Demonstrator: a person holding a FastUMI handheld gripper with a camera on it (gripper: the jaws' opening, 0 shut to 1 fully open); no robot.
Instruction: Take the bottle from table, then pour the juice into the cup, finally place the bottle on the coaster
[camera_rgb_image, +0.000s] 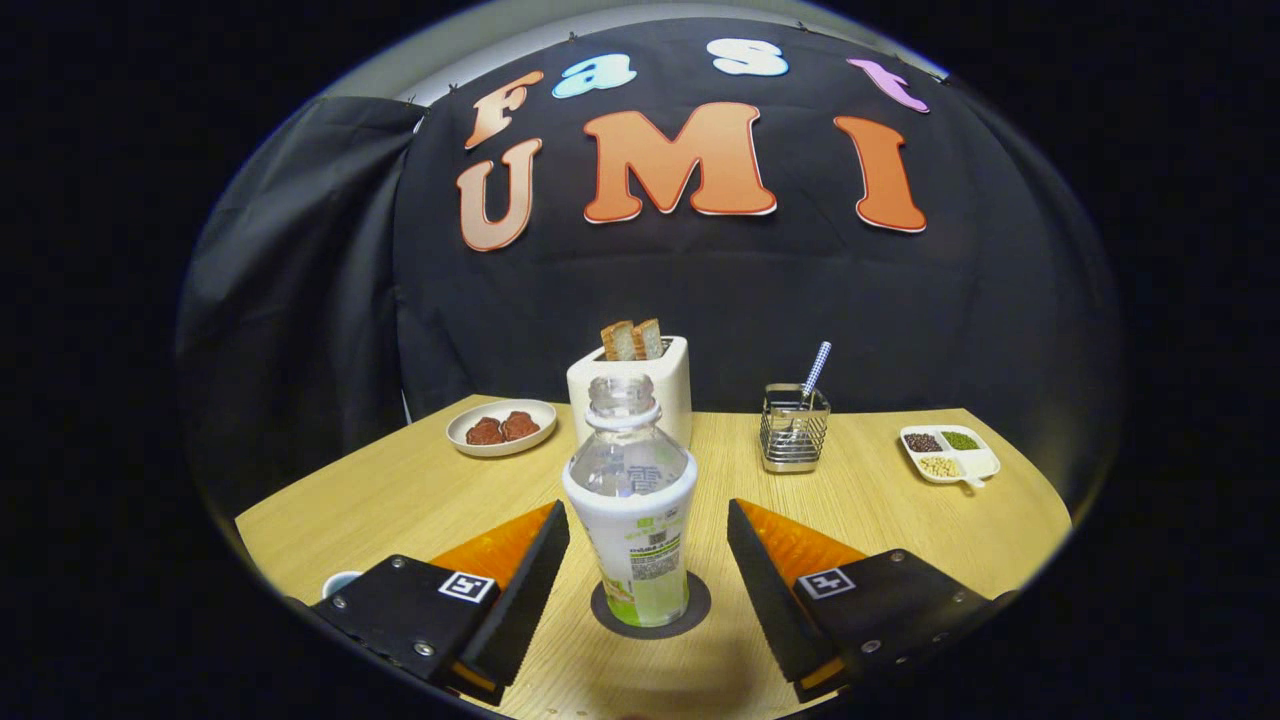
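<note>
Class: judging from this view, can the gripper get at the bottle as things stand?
Probably yes. The gripper is open, and the bottle stands upright on the coaster between its fingers, touching neither. Nothing lies between them.

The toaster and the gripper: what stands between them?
In the gripper view, the bottle stands upright on the coaster, between the open fingers of the gripper, untouched. The toaster is behind it.

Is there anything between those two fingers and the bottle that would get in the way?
Nothing visible does. The bottle stands upright on the dark round coaster, between the open fingers of the gripper, with bare gaps on both sides. The toaster sits beyond it on the table.
</note>
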